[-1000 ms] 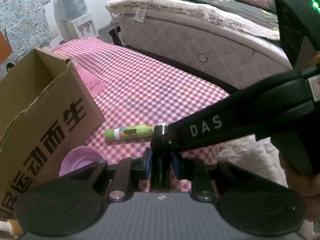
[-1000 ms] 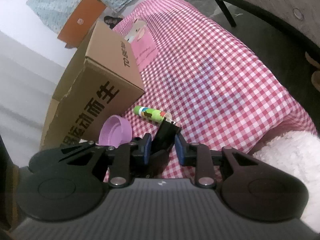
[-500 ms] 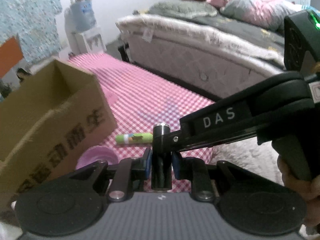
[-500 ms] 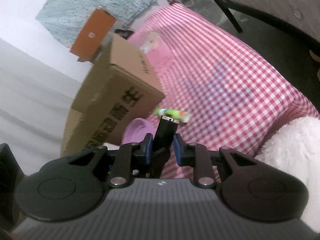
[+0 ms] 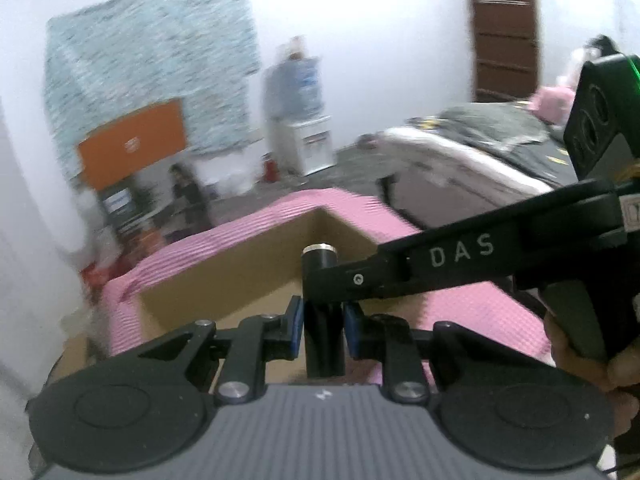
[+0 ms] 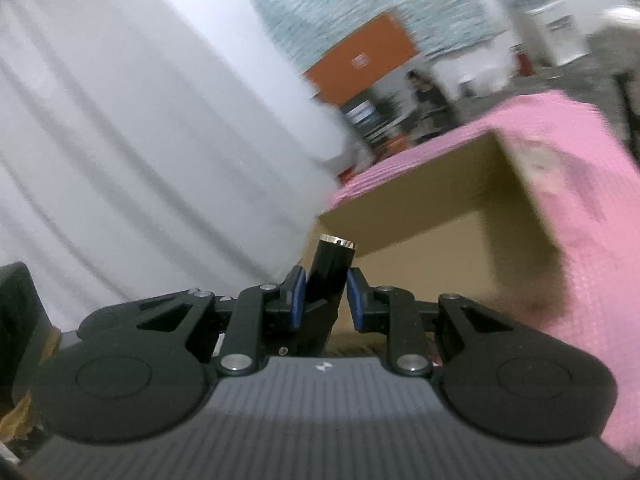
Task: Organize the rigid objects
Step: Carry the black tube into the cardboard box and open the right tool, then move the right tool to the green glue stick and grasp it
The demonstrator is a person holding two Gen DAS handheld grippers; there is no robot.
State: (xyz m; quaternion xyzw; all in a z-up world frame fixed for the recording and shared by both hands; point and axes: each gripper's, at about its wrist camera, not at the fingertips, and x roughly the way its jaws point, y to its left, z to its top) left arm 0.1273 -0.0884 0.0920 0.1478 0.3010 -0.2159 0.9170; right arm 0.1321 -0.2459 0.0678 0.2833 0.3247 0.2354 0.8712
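A: How much of the black cylinder [image 5: 323, 320] shows?

B: In the left wrist view its lower end sinks behind the grey gripper body, and the other gripper's arm crosses its upper part. In the right wrist view the base is hidden the same way.

A: And the cardboard box [image 5: 256, 268]?

B: Only the far inner walls and one corner show. Its floor lies behind the fingers, so what is inside cannot be told.

A: The background?

B: Smeared. The pink cloth [image 6: 592, 216] shows no clear pattern, the water dispenser [image 5: 298, 108] is a pale streak, and the orange panel [image 5: 134, 144] carries a mark too blurred to read.

A: The hand [image 5: 592, 360]?

B: Cut off at the right edge.
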